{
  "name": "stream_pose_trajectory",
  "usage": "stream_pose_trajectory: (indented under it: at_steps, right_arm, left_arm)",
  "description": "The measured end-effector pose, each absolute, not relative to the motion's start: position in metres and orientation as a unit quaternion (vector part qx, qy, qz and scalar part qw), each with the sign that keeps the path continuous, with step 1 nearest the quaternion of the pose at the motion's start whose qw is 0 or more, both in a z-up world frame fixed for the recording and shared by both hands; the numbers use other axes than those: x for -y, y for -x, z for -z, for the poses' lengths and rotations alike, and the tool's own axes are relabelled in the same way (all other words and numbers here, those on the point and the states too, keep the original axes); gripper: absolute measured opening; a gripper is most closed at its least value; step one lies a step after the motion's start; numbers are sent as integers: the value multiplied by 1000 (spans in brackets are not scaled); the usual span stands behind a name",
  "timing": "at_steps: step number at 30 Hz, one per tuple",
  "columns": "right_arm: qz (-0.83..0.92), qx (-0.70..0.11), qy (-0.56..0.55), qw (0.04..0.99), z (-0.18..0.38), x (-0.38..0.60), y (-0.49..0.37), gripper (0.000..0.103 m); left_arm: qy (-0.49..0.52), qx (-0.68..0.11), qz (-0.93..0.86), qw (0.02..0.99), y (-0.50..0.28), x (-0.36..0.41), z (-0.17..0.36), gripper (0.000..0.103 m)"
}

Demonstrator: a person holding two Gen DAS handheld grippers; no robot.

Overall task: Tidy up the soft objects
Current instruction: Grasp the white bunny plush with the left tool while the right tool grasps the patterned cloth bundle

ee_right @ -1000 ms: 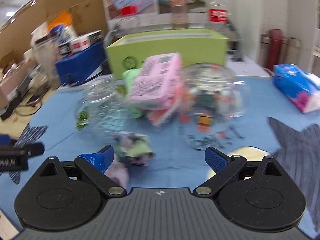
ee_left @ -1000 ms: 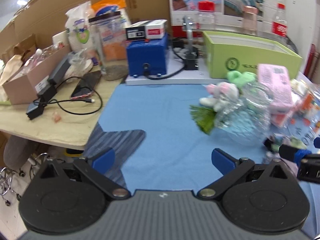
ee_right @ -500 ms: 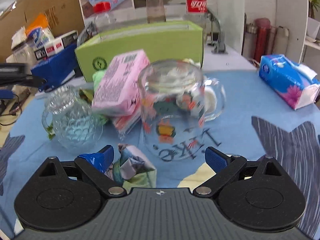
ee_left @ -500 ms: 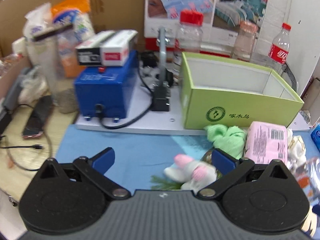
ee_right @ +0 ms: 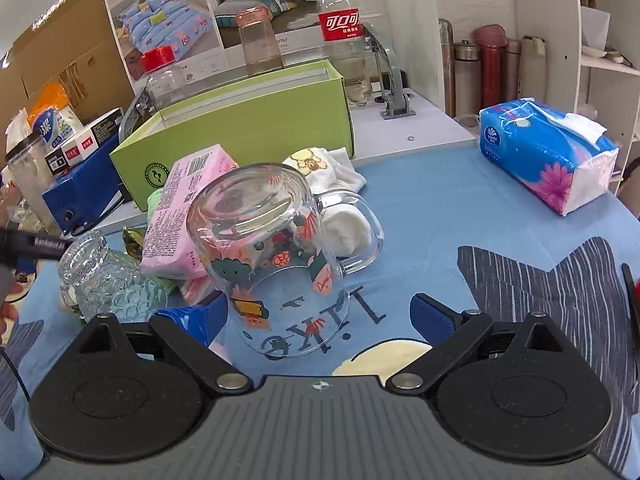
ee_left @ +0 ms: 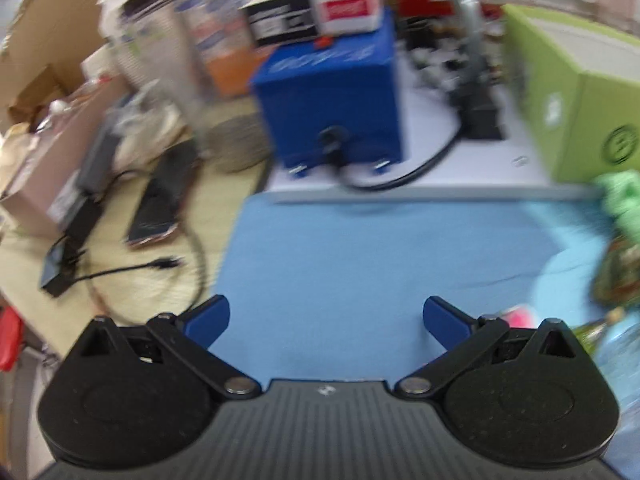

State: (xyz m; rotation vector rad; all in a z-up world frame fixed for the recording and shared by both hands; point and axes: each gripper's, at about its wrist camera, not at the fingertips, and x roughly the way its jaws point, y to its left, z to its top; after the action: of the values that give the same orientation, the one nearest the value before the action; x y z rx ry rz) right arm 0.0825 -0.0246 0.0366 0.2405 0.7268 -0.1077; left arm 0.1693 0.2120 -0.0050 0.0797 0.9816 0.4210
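Hovering over the blue cloth, your right gripper gapes wide and empty, with the upturned glass mug standing between its fingers. The soft pink pack lies ahead-left behind that mug, leaning lengthways away toward the green box. Your left gripper, likewise spread and empty, looks over bare cloth, so the right seems nearer.

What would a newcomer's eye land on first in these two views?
In the right wrist view, the printed glass mug dominates, upside down on the blue cloth between the open fingers of the right gripper, with the pink packet and green box behind it. At right lies a blue tissue pack. The left wrist view is blurred; a blue box stands beyond the open left gripper.
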Motion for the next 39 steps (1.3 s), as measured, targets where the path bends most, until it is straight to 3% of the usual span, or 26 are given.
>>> stream_pose_trajectory:
  at_steps: [6, 14, 22, 28, 34, 39]
  right_arm:
    - [29, -352, -97, 930, -46, 8, -71, 85]
    - [-36, -374, -61, 925, -32, -49, -80, 85]
    - [-11, -377, -40, 925, -34, -40, -66, 85]
    - [-27, -341, -55, 938, -37, -50, -59, 86]
    - [11, -366, -14, 930, -10, -68, -79, 85]
    - [31, -388, -1, 921, -6, -41, -56, 85]
  left_arm:
    - [45, -424, -121, 896, -126, -215, -21, 102]
    - [36, -446, -77, 891, -154, -184, -2, 102]
    - [-16, -451, -185, 873, -119, -230, 6, 102]
    - [95, -396, -157, 900, -92, -253, -20, 102]
    - [7, -419, -125, 899, -120, -202, -4, 102]
    - [50, -420, -120, 898, -114, -214, 8, 102]
